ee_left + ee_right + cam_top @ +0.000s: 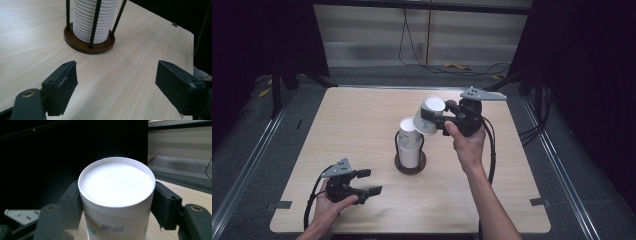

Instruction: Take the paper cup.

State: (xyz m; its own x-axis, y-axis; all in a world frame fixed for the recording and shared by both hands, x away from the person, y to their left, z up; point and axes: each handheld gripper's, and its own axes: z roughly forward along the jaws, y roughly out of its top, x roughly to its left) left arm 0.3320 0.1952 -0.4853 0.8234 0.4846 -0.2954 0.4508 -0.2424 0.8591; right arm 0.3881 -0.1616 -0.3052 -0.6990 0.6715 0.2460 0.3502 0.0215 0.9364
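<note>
The paper cup (pixel 430 116) sits clamped between the two black jaws of the right tongs (pixel 439 119), held in the air above the middle of the tabletop (pixel 362 125), a little toward the far right corner. In the high view it is tilted, its closed white base up and toward the far edge, its wider end angled down toward the cup holder (pixel 410 150). In the right gripper view the cup (pixel 116 195) shows its round white base toward the camera, with a jaw pressed against each side of its wall and a bit of blue and green print low on that wall.

The left tongs (pixel 369 182) hover low near the near left corner of the tabletop, jaws set wide apart with nothing between them. In the left gripper view they (pixel 116 82) point at the holder.

The tabletop is pale wood grain with rounded corners and small dark tabs at its left and right near edges. Around it lies grey floor with metal rails; dark curtains hang at both sides, and cables trail across the floor past the far edge.

The holder stands about mid-tabletop: a round brown base with thin black upright rods around a stack of white ribbed cups (pixel 93 20). The stack's top lies just beside and below the held cup.
</note>
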